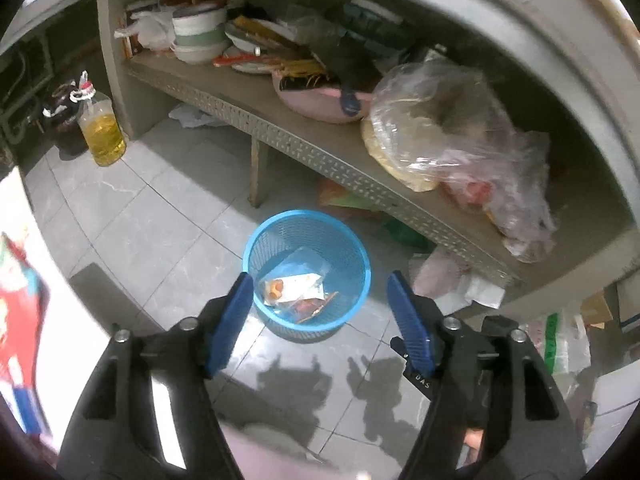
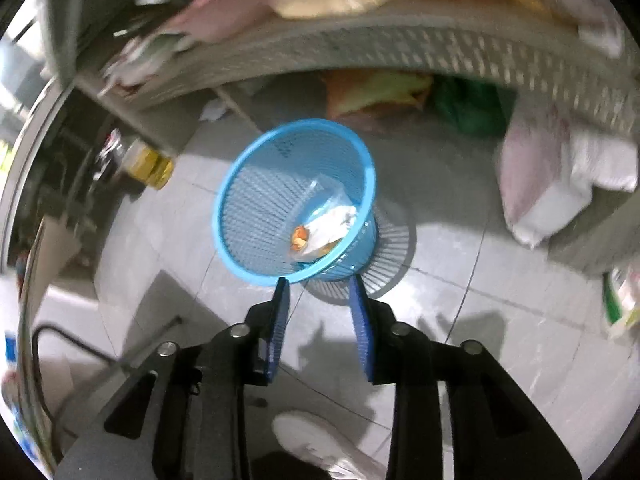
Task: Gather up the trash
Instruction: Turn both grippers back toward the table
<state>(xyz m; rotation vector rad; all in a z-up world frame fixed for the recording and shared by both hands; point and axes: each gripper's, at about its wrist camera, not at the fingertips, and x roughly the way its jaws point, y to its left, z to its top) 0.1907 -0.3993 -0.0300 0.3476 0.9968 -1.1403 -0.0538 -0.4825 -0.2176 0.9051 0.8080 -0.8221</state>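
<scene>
1. I am holding my left claw [image 1: 320, 284] above the floor, and its two blue fingers [image 1: 230, 322] are standing wide apart with nothing between them.
2. I am holding my right claw [image 2: 320, 284] a little apart too, and it is gripping nothing; its tips are showing just by the near rim of the bin.
3. I am looking down into the blue bin [image 1: 256, 236], which is standing on the grey floor tiles [image 1: 160, 216], just past my fingers.
4. The trash [image 1: 294, 290] is lying at the bottom of the bin: a see-through wrapper, something orange and some flat scraps. I cannot tell what each bit is.
5. The right view is blurring, so the bin [image 2: 240, 168] and the trash [image 2: 328, 228] are looking smeared there.
6. A low shelf [image 1: 304, 144] is running behind the bin, and a big plastic bag [image 1: 440, 120] is sitting on it beside a pink bowl [image 1: 312, 102].
7. More bags are poking out from under the shelf, partly hidden.
8. A bottle of yellow oil [image 1: 103, 130] is standing on the floor far to the left.
9. A white shoe [image 2: 316, 446] is peeking in at the bottom, cut off by my claw.
</scene>
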